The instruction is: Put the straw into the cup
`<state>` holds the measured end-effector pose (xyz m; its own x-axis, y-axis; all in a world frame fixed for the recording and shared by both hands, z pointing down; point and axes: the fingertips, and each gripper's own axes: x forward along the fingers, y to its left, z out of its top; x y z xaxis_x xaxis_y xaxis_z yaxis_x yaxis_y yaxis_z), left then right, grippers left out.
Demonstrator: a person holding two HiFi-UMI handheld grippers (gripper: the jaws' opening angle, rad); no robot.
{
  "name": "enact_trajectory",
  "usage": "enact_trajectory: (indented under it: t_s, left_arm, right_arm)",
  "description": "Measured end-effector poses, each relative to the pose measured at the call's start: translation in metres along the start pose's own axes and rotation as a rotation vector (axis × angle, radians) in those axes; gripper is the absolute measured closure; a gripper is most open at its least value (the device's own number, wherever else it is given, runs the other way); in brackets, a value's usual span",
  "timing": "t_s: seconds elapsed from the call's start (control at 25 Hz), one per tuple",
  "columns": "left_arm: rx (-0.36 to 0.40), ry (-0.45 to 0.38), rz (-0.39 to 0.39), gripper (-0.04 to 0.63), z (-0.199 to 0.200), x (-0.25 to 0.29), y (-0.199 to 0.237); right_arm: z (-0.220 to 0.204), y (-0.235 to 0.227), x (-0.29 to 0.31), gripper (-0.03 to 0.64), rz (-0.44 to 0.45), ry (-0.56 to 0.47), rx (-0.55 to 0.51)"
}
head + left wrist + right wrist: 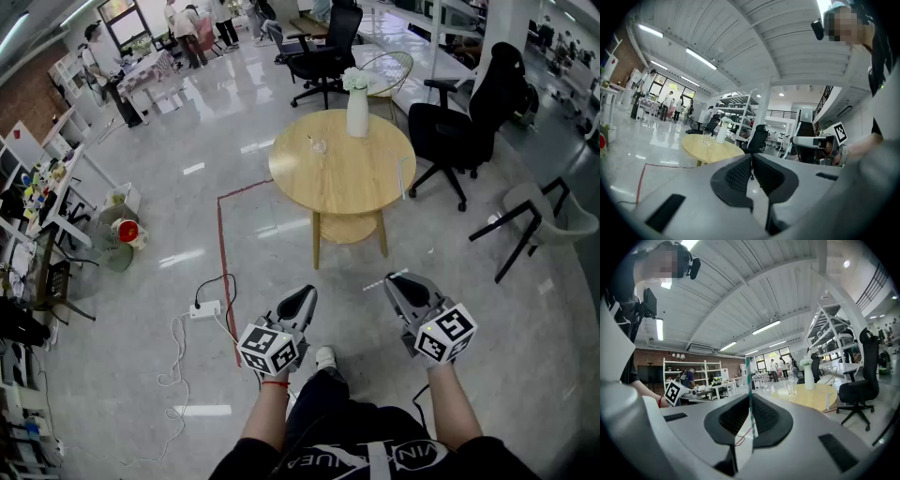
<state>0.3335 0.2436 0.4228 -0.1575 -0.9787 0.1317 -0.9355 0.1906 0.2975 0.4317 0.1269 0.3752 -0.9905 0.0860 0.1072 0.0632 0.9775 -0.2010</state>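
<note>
I'm gripping straw (748,376) in right gripper (397,281), jaws pinched on it, end poking free for cup (320,145) ahead; left gripper (306,296) idling, jaws together, empty.

Our left gripper (307,294) and right gripper (395,282) were grey with black ribbed pads (738,176) and black-and-white marker cubes (268,349); we wore a red wristband (273,382) and a dark lettered top (366,459).
</note>
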Motion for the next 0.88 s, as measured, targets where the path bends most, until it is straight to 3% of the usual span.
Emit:
enact_trajectory:
  t_s: [0.88]
  left_arm:
    - [0.009, 0.043, -0.076, 0.575, 0.049, 0.105, 0.165]
  right_arm:
    - [0.011, -0.070, 0.190, 0.597, -0.046, 0.007, 0.050]
